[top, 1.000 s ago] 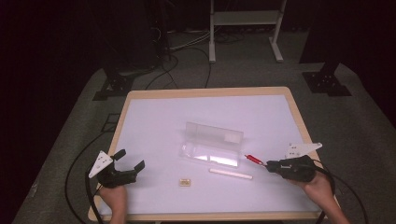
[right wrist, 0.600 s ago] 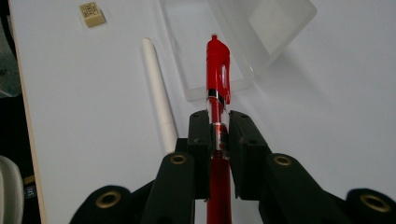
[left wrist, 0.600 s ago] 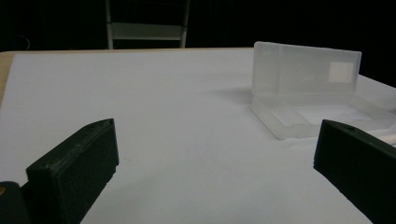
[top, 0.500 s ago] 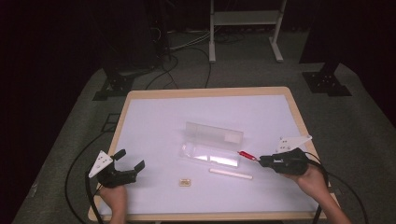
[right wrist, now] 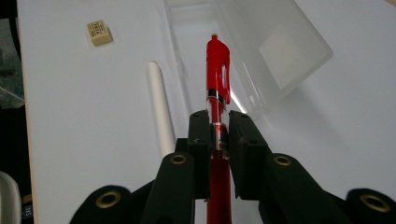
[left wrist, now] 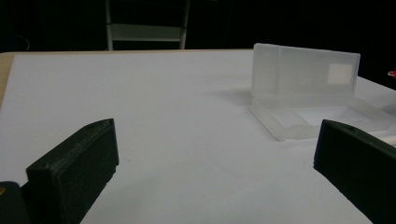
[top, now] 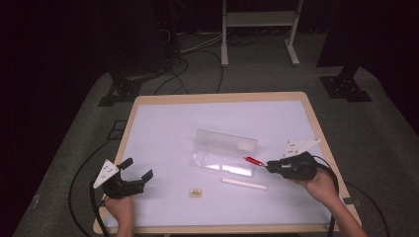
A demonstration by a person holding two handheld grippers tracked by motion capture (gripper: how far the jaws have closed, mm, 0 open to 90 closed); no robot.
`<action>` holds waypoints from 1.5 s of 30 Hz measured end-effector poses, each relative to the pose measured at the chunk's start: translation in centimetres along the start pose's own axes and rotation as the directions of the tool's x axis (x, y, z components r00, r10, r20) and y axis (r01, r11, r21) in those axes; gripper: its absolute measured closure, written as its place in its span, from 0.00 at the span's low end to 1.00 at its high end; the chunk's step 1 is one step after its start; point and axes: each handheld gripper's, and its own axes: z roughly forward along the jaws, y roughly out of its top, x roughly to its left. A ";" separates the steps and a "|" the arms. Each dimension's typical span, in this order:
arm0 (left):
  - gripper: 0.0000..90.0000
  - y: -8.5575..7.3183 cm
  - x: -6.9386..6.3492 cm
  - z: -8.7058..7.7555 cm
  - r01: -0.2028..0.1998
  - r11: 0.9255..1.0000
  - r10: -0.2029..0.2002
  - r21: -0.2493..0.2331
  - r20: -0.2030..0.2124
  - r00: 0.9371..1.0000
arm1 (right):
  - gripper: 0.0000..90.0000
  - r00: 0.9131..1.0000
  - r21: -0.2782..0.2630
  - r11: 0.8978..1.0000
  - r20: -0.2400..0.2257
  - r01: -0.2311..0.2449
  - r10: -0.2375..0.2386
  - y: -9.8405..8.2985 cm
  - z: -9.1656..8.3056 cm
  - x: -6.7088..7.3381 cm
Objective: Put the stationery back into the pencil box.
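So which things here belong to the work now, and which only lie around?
In use:
- red pen, clamped in the right tool
- open clear pencil case, the pen's likely goal

Lying about:
- white stick
- eraser
- left tool, open, holding nothing

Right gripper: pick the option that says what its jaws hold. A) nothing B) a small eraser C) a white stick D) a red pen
D: in the right gripper view, the right gripper has its jaws shut on the red pen, while the white stick and the small eraser lie on the table.
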 end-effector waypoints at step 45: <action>0.00 0.0 0.1 0.0 0.005 1.000 -0.005 -0.005 0.003 1.000 | 0.88 0.998 0.022 0.999 -0.054 0.036 -0.035 4.1 5.1 0.0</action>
